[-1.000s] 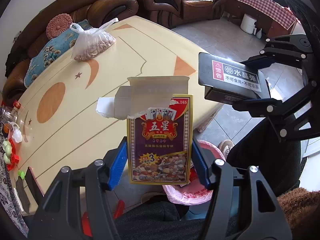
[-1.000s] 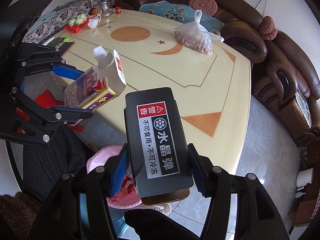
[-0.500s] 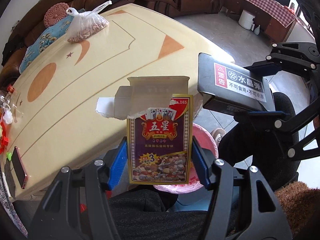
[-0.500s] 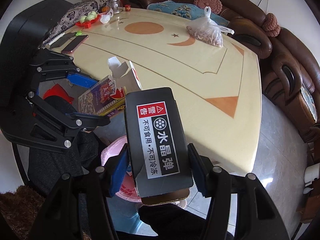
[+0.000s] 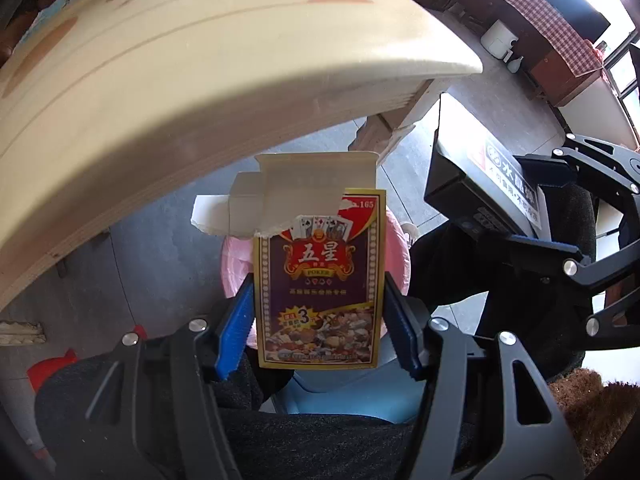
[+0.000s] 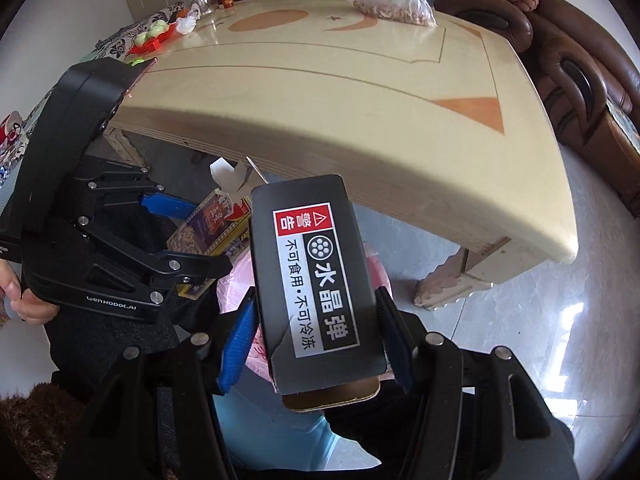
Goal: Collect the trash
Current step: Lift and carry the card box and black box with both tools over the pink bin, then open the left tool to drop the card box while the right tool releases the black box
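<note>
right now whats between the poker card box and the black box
Only open air over the pink-lined bin, seen in the left wrist view; the poker card box and black box stay apart.

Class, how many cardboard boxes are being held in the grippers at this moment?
2. The torn playing-card box sits in the left gripper; the black box sits in the right gripper. Other boxes may be hidden.

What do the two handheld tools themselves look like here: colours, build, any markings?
Both are matte black linkage frames with silver rivets and blue ribbed pads. The left tool shows this up close; from the right wrist view its body bears small white lettering, and a bare hand grips it. The right tool matches. No cables visible.
</note>
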A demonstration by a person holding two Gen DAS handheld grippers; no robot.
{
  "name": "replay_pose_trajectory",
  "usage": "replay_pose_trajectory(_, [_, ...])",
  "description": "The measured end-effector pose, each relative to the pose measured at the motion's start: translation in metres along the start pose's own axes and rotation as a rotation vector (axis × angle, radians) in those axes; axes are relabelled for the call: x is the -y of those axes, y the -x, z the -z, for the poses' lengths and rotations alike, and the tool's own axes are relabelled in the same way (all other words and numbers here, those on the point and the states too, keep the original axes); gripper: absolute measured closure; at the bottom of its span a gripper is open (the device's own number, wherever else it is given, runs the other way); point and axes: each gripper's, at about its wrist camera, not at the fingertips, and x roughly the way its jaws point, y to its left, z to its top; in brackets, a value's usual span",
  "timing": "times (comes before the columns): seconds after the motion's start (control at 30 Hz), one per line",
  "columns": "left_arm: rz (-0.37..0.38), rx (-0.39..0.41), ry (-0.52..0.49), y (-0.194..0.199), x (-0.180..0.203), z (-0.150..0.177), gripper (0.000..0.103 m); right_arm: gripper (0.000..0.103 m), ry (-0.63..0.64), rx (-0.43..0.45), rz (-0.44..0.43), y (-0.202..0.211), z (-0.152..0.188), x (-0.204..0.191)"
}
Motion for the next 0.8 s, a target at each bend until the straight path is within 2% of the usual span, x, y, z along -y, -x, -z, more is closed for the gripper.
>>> replay_pose_trajectory(0.07, [0.019, -0.025, 0.03, -0.015, -0.005, 0.002, 0.044, 0.047, -0.033, -0.015, -0.007, -0.014, 0.006, 0.003])
replay_pose_trajectory(0.13, [0.069, -0.059, 0.07, -0.031, -0.013, 0.006, 0.044, 0.047, -0.062, -0.031, -0.016, -0.029, 0.011, 0.006])
replay_pose_trajectory(0.3, [0.109, -0.106, 0.14, -0.064, -0.025, 0.012, 0.044, 0.047, -0.122, -0.048, -0.002, -0.062, 0.02, 0.012])
replay_pose_trajectory(0.63, [0.134, -0.238, 0.309, -0.132, -0.056, 0.01, 0.044, 0.047, -0.229, -0.146, -0.001, -0.14, 0.038, 0.033])
replay_pose_trajectory(0.8, [0.181, -0.326, 0.369, -0.168, -0.063, 0.008, 0.044, 0.047, -0.279, -0.209, -0.017, -0.175, 0.053, 0.041])
